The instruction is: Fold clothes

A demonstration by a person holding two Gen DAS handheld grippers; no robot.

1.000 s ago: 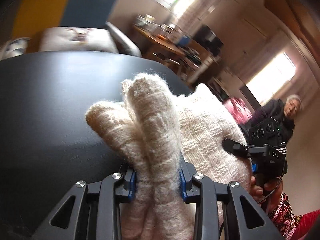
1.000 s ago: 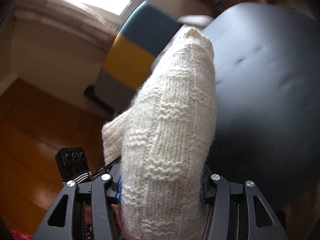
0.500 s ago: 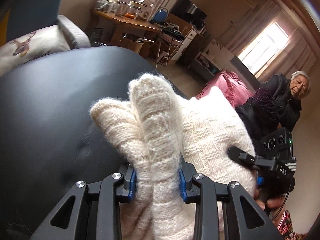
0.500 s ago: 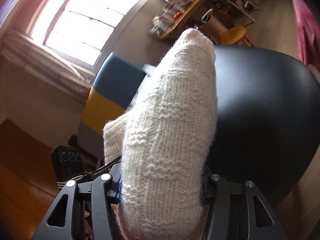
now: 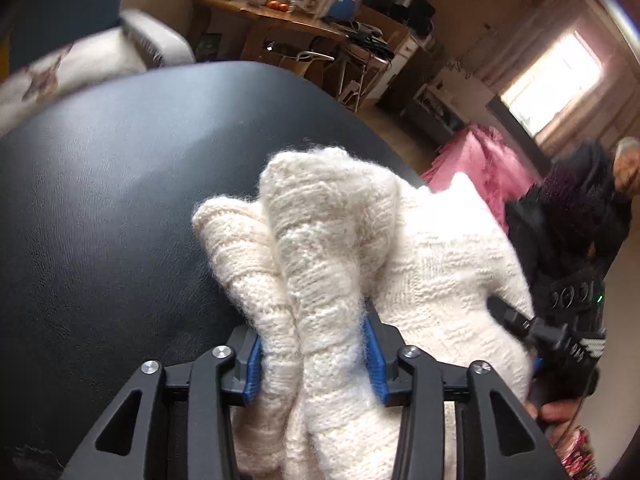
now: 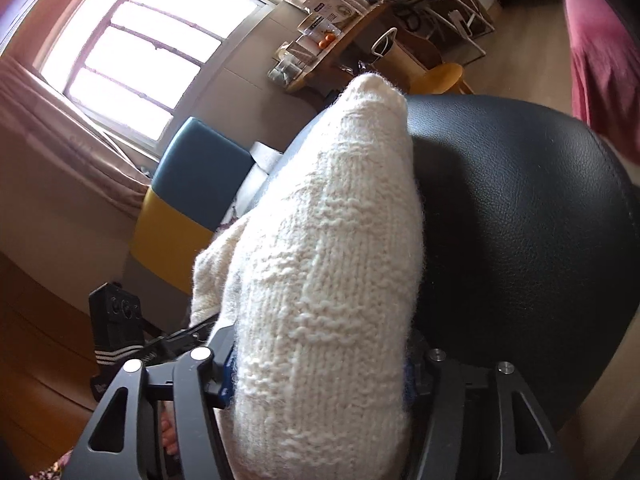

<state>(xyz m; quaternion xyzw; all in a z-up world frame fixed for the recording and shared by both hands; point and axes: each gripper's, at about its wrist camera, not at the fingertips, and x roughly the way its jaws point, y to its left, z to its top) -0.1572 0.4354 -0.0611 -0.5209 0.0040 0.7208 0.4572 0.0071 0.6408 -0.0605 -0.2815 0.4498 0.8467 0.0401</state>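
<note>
Left gripper (image 5: 312, 354): jaws clamped on two bunched folds of the cream knit sweater (image 5: 420, 280), blue pads pressed into the wool.
Right gripper (image 6: 320, 368): closed tight round one thick fold of the same sweater (image 6: 332, 260).
Sweater: one piece, held up between both grippers over the near edge of the black leather seat (image 5: 120, 208).
Change: both grips unchanged from half a second ago; the left view has swung, the seated person (image 5: 580, 216) is now blurred at the right edge.
Writing: white letters on the right gripper's body, too blurred to read.
Far: one pink cloth (image 5: 480, 160), one cluttered wooden table (image 5: 280, 20).
</note>
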